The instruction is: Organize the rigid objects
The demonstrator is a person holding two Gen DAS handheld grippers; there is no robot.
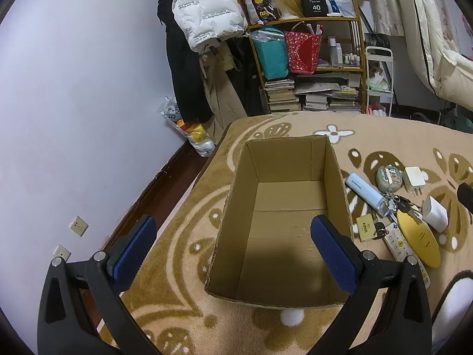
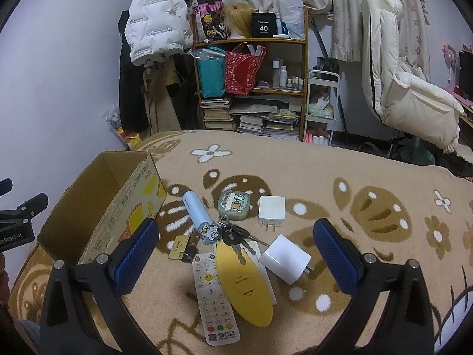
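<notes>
Both sets of tongs hang wide apart, gripping nothing. The left tongs (image 1: 233, 242), with ribbed blue pads on black arms, hover over one open cardboard box (image 1: 283, 224), plain corrugated brown and bare inside. It sits on a fuzzy tan blanket (image 2: 325, 165) patterned with brown and white flowers.

The right tongs (image 2: 236, 254) hover above the clutter just right of the box. Count it off: two white plug adapters, one squarish and lying flat (image 2: 272, 210), one blocky (image 2: 286, 259); one slim white remote (image 2: 214, 298) with rows of small buttons; one smooth yellow oval case (image 2: 244, 287) overlapping the remote's edge; one pale blue cylinder (image 2: 196, 214); one rounded green pouch with cartoon print (image 2: 234, 204); one bunch of metal keys (image 2: 236, 235); one tan rectangular tag (image 2: 179, 247).
</notes>
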